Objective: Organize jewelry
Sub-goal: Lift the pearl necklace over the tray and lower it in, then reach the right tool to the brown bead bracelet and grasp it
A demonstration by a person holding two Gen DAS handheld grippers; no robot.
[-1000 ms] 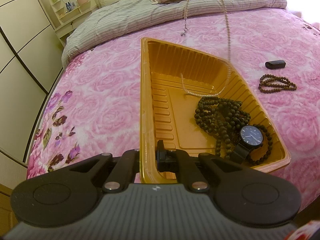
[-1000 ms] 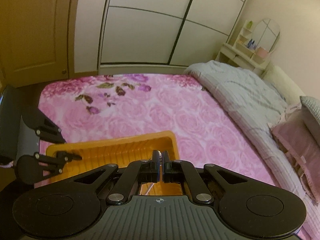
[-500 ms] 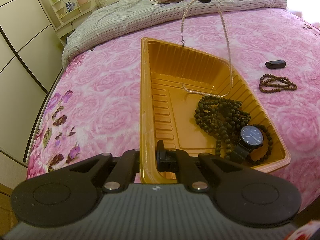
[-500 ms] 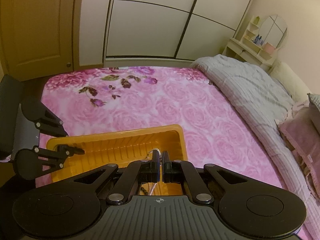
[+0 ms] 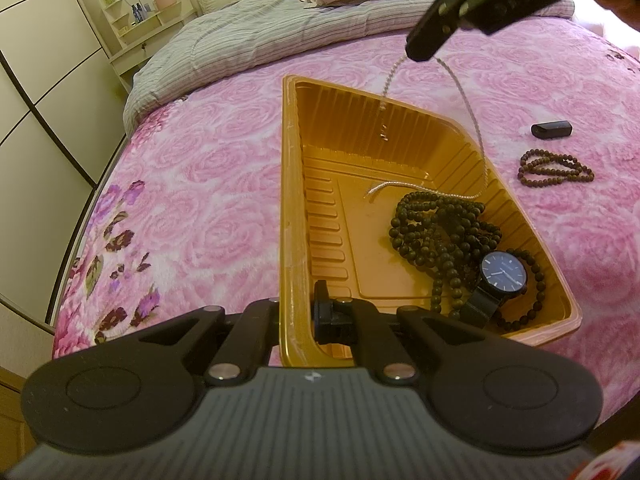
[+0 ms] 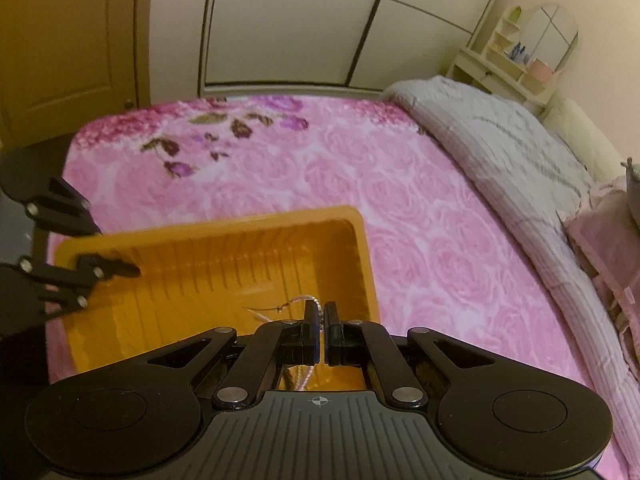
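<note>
Right tongs [image 5: 420,46] clamped shut on a thin pale chain [image 5: 468,116], high over the far end of the orange tray [image 5: 292,200]. Both strands hanging from the pinch: one short with a clasp dangling free, one long, its lower end already lying on the tray floor beside the dark bead strands [image 5: 440,220] and the watch [image 5: 502,276]. Left tongs [image 5: 298,312] closed on the tray's near rim, steadying it on the pink blanket [image 5: 200,200].

Probably very light and entirely limp; no stiffness to steer by, so likely to swing and pile wherever lowered. Fine links apt to slip through a loose pinch and to snag among the beads. Best taken across a doubled section, as now, gently enough not to kink it. Brown bead bracelet [image 5: 554,168] and small black case [image 5: 551,129] lying outside on the blanket, well apart from the tray.
</note>
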